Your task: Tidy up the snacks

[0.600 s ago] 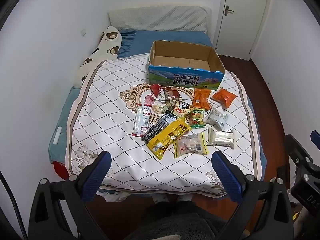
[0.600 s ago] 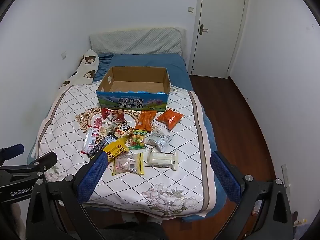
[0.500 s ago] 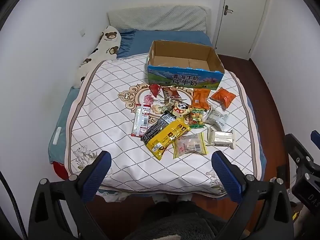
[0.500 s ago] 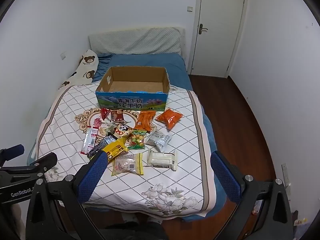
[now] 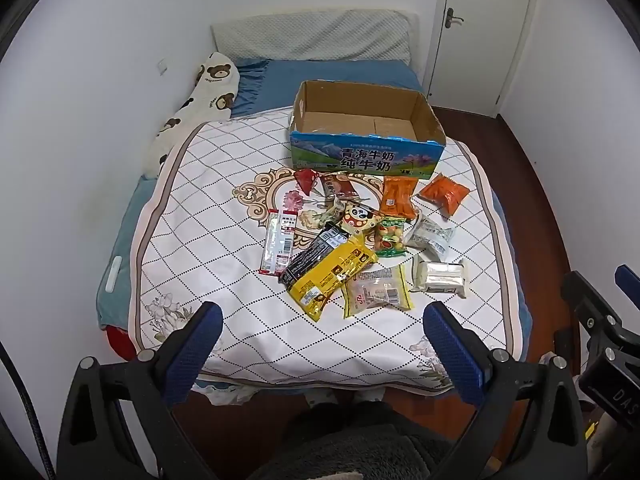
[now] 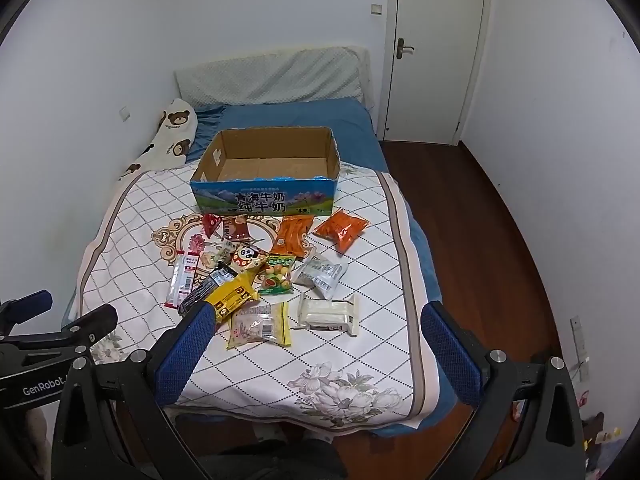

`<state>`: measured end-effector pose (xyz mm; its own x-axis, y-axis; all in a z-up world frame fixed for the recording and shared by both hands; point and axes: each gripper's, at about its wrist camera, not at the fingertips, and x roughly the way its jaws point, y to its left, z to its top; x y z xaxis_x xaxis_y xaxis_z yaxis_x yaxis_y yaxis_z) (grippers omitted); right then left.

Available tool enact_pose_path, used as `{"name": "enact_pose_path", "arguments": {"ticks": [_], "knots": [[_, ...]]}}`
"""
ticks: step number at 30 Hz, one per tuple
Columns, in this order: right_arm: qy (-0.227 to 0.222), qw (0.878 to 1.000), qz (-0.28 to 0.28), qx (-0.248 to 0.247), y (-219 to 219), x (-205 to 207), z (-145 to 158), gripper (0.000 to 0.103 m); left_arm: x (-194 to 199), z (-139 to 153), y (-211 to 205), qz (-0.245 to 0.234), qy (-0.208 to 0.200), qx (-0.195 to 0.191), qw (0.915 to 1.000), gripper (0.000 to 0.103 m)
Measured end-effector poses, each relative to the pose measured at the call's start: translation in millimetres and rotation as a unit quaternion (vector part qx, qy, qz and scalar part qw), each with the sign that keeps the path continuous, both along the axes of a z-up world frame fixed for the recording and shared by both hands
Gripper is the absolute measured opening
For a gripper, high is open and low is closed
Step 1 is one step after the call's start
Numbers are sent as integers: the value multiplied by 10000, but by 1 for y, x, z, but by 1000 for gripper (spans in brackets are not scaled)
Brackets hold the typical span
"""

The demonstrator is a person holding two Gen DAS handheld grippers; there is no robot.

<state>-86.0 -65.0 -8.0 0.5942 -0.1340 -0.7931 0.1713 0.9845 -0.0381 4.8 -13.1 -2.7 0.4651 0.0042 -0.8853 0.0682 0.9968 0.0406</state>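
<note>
Both tongs, the left gripper [image 5: 322,334] and the right gripper [image 6: 318,332], hung wide open and empty at the bed's foot. The snack packets [image 5: 360,236] lay scattered ahead of them, the empty milk carton box [image 5: 366,128] beyond. Best start with the nearest, the white wafer pack [image 6: 329,314], pinching across its narrow width.

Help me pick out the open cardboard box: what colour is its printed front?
Blue, with a green landscape and dark lettering on the cardboard box's front; clearest in the right wrist view.
</note>
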Motion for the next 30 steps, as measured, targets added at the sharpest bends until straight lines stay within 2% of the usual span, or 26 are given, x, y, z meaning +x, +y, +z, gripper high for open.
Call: {"name": "enact_pose_path", "arguments": {"ticks": [6,30], "knots": [[-6,10000,-8,27,0,0,0,103,0,-1,-7,18,-27,2,10000,103],[-46,10000,-9,72,3,-5,8,103,-9,14,9,-27,-130,-22,9999,103]]}}
